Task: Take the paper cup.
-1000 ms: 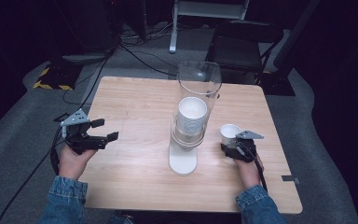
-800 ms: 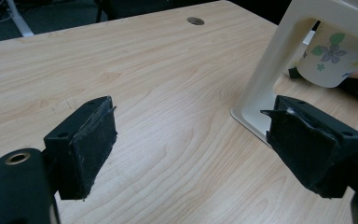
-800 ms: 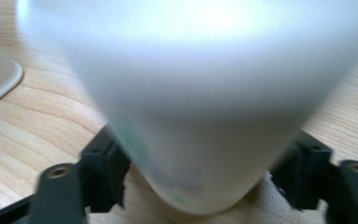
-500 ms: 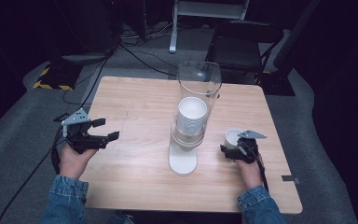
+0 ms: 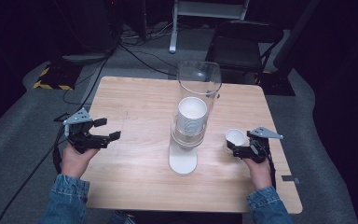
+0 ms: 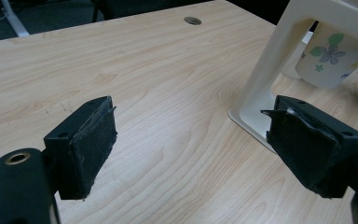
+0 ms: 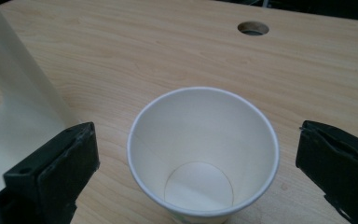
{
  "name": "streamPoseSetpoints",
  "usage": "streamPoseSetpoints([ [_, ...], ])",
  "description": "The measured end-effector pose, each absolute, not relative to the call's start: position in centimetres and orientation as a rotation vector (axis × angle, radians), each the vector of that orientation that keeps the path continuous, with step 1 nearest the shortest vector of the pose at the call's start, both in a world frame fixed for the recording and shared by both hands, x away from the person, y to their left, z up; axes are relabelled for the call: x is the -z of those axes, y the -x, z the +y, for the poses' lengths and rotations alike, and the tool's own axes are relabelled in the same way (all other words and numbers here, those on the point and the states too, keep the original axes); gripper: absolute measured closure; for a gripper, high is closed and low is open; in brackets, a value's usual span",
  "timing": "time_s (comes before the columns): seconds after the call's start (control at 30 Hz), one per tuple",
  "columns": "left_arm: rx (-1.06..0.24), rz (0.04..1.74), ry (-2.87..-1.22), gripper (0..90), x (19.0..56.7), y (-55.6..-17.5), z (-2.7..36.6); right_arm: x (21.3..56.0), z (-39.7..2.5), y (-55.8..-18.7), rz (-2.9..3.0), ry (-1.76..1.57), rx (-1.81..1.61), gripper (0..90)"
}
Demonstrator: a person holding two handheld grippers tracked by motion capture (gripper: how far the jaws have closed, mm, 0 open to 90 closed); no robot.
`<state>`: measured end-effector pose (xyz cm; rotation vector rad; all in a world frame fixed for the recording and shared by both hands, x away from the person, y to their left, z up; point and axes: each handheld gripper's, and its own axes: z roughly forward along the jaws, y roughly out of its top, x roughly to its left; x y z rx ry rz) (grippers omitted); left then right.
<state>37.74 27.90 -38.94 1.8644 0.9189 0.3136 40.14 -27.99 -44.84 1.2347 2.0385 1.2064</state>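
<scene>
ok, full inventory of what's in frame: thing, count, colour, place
table: 1, light wood, centre; round cable hole near its far edge
cup dispenser: 1, cream stand with clear tube on top, table centre
stacked cups: 1 stack, white, inside the dispenser
paper cup: 1, white inside with flower print outside, upright and empty, on the table right of the dispenser
chair: 1, black, beyond the table
floor cables: several, black, on grey carpet behind the table
left gripper: black, open, over the table's left edge, nothing between its jaws
right gripper: black, open, jaws either side of the paper cup, not touching it
sleeves: 2, blue denim, bottom edge
</scene>
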Motion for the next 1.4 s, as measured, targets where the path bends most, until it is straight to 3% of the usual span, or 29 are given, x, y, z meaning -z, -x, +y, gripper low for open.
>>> streamPoseSetpoints([
  [0.6,-0.267,0.925,-1.916,14.6,40.7,-35.8,26.6,40.8,-32.3,-34.4,2.049,-1.128,-1.321,0.0],
  [1.1,-0.322,0.883,-1.903,15.0,43.9,-30.4,26.2,44.4,-33.9,-31.9,2.129,-1.057,-1.288,2.2],
  [1.4,-0.348,0.868,-1.906,15.0,45.4,-29.2,26.0,46.0,-34.2,-31.8,2.126,-1.062,-1.331,3.2],
])
